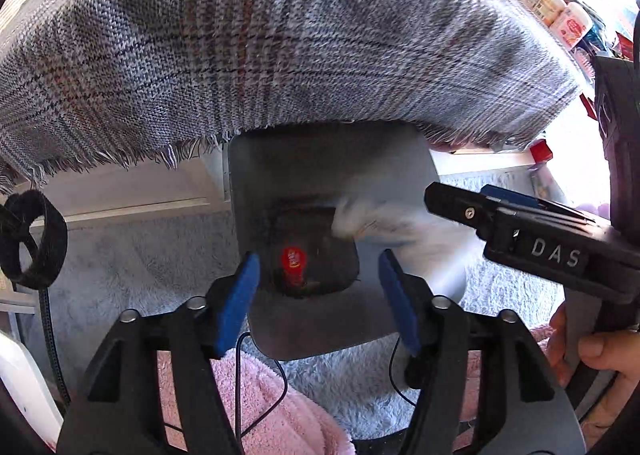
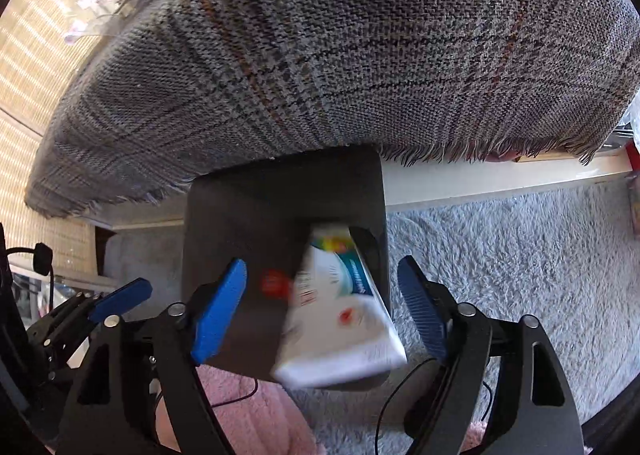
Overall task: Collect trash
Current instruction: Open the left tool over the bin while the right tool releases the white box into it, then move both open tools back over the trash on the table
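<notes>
Blue-padded and spread wide apart, the left gripper (image 1: 318, 295) holds nothing as it points down at the dark grey bin (image 1: 308, 183), which stands on a pale shaggy rug (image 1: 132, 255) under the frayed hem of a plaid tablecloth (image 1: 280, 35). Pink fleece (image 1: 280, 407) lies just below both tools. From the right wrist view, the right gripper (image 2: 324, 311) is likewise splayed open, its pads clear of the white tissue packet (image 2: 340, 319), which shows blurred over the bin's (image 2: 240, 223) mouth, between the two fingers but touching neither. Inside the bin lies a small red wrapper (image 1: 293, 261), also seen from the right (image 2: 272, 283). Bottles (image 1: 560, 11) line the tabletop at upper right.
</notes>
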